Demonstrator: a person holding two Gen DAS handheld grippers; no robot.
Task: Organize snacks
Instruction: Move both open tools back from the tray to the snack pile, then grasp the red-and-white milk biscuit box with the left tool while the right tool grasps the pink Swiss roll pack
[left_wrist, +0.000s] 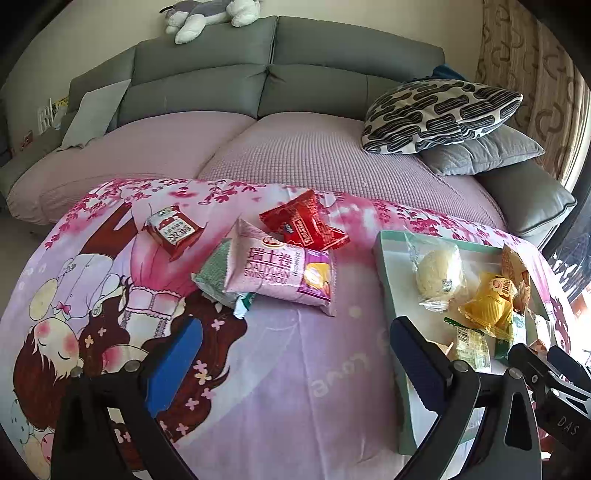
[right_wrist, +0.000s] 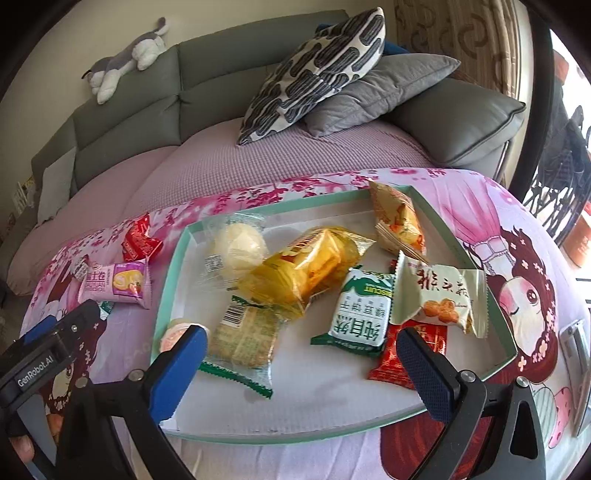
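A pink Swiss roll packet (left_wrist: 284, 271) lies on the pink cartoon cloth, over a green-white packet (left_wrist: 214, 275). A red packet (left_wrist: 304, 225) and a small red-white packet (left_wrist: 173, 229) lie beyond. My left gripper (left_wrist: 295, 358) is open and empty, short of them. The shallow mint-rimmed tray (right_wrist: 168, 280) holds several snacks: a yellow packet (right_wrist: 306, 267), a white bun (right_wrist: 236, 245), a green biscuit packet (right_wrist: 360, 314). My right gripper (right_wrist: 301, 362) is open and empty above the tray's near part. The tray shows in the left wrist view (left_wrist: 388, 273) too.
A grey sofa (left_wrist: 266, 77) with a lilac cover stands behind the cloth-covered surface. A patterned pillow (left_wrist: 439, 114) and a grey pillow (left_wrist: 480, 151) lie at its right end. A plush dog (left_wrist: 207, 14) lies on the backrest. The other gripper (right_wrist: 40, 354) is at the left.
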